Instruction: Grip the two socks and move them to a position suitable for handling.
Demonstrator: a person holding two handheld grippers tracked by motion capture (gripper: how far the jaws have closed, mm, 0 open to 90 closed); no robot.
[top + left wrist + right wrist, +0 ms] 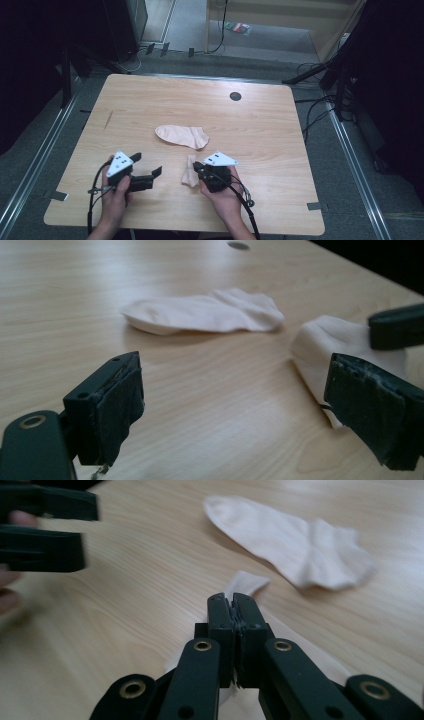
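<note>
A pale pink sock (182, 136) (205, 312) (295, 535) lies flat near the middle of the wooden table (150, 100). A second, bunched sock (189, 175) (340, 340) (245, 582) lies just in front of it. My right gripper (197, 166) (233, 605) is shut on this second sock at its near edge, and one of its jaws shows at the right in the left gripper view. My left gripper (147, 164) (240, 405) stands open to the left of the bunched sock, with nothing between its jaws, which point toward the sock.
A dark round cable hole (235, 96) (238, 245) sits near the table's far edge. Cables and dark stands (325, 75) lie on the floor beyond the table. Bare wood surrounds both socks.
</note>
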